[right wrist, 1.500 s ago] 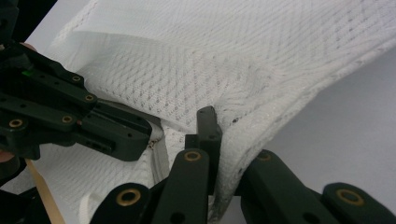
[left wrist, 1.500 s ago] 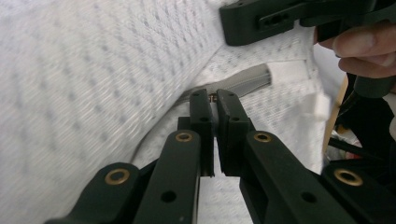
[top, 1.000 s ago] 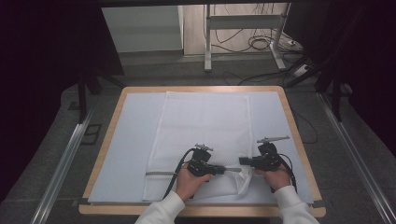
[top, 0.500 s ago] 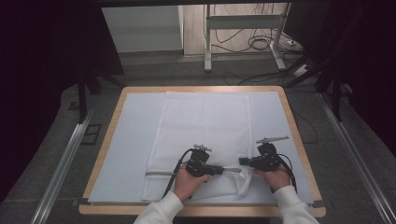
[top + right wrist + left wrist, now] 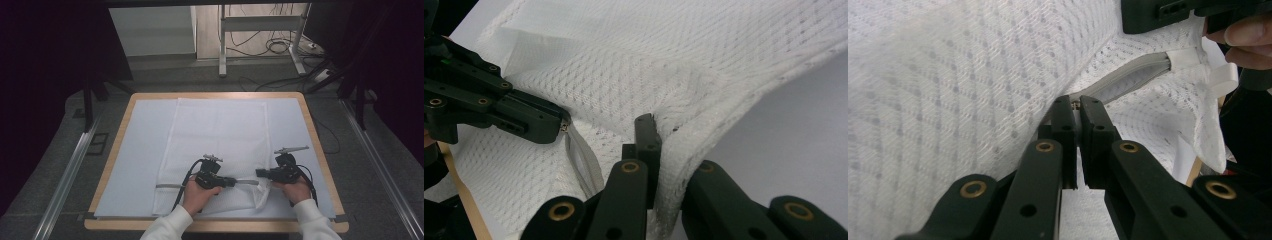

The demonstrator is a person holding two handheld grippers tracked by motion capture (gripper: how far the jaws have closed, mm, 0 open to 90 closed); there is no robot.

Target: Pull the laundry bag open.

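Note:
A white mesh bag [image 5: 216, 131] lies flat on the table, its near edge lifted between my two grippers. A grey zipper [image 5: 247, 182] runs along that edge. In the high view my left gripper [image 5: 234, 182] points right and is shut on the zipper pull. The left gripper view has those jaws [image 5: 1077, 103] pressed together at the end of the zipper tape [image 5: 1130, 79]. My right gripper [image 5: 260, 173] faces it from the right, shut on the bag's mesh. In the right gripper view [image 5: 663, 134] the fabric [image 5: 684, 65] drapes over one jaw, and the left gripper [image 5: 499, 107] holds the zipper tape [image 5: 585, 161].
A pale blue mat [image 5: 142, 145] covers the wooden-edged table [image 5: 314, 135]. A loose bag corner [image 5: 261, 199] hangs by the right hand. Beyond the table are a metal stand [image 5: 222, 45] and floor cables [image 5: 280, 47]. Rails [image 5: 65, 180] flank the table.
The left gripper has edged very slightly to the left. Both grips and the bag look the same.

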